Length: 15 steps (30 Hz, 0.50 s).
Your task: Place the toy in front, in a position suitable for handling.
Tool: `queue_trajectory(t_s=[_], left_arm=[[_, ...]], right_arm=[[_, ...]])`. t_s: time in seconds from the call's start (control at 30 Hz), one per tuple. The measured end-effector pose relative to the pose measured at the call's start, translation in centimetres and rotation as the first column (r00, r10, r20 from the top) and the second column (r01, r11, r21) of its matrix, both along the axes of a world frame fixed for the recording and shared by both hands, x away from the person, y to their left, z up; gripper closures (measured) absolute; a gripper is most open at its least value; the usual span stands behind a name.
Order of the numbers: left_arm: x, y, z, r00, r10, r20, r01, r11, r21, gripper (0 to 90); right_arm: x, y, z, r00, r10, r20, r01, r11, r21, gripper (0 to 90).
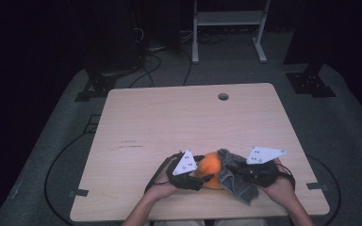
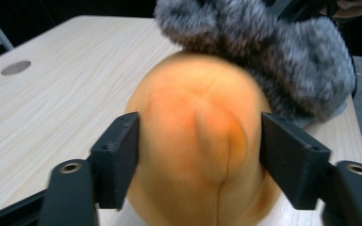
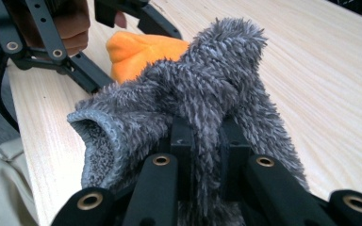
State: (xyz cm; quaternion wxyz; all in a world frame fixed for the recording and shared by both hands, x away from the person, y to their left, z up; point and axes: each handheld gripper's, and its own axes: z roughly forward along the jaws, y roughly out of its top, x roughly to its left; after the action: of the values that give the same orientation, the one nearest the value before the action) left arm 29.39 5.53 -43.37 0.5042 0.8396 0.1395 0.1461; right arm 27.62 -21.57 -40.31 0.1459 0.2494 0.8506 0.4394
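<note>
Both tongs [image 2: 200, 146] [image 3: 206, 150] grip: orange toy [image 2: 198, 141], grey cloth [image 3: 207, 94].

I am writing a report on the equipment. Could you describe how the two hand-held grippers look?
Both the left gripper and the right gripper are black linkage frames with brass-coloured rivets at the joints and blocky black jaws. Each carries a light grey three-cornered plate with small dark dots on top, and a black cable trails from each. The person's forearms are bare, without sleeves.

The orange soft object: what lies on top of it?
A grey fuzzy cloth lies over the far upper part of the orange soft object. The right gripper pinches this cloth. How much of the orange surface continues beneath the cloth is covered.
</note>
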Motion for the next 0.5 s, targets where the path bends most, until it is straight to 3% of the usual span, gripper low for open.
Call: queue_trajectory(t_s=[0.23, 0.43, 0.5], left_arm=[[0.3, 0.7, -0.4, 0.9991, 0.011, -0.040, -0.010, 0.9997, 0.023, 36.4], [0.7, 1.5, -0.4, 0.9968, 0.008, -0.080, -0.007, 0.9998, 0.019, 35.0], [0.9, 1.6, 0.0, 0.9949, -0.004, -0.100, 0.005, 0.9998, 0.018, 27.4]], right_arm=[[0.8, -2.1, -1.1, 0.9963, -0.049, -0.071, 0.051, 0.999, 0.020, 78.6], [1.0, -1.4, -0.3, 0.9962, -0.030, -0.082, 0.037, 0.995, 0.089, 78.3], [0.9, -0.9, -0.4, 0.9959, -0.008, -0.090, 0.015, 0.997, 0.077, 78.4]])
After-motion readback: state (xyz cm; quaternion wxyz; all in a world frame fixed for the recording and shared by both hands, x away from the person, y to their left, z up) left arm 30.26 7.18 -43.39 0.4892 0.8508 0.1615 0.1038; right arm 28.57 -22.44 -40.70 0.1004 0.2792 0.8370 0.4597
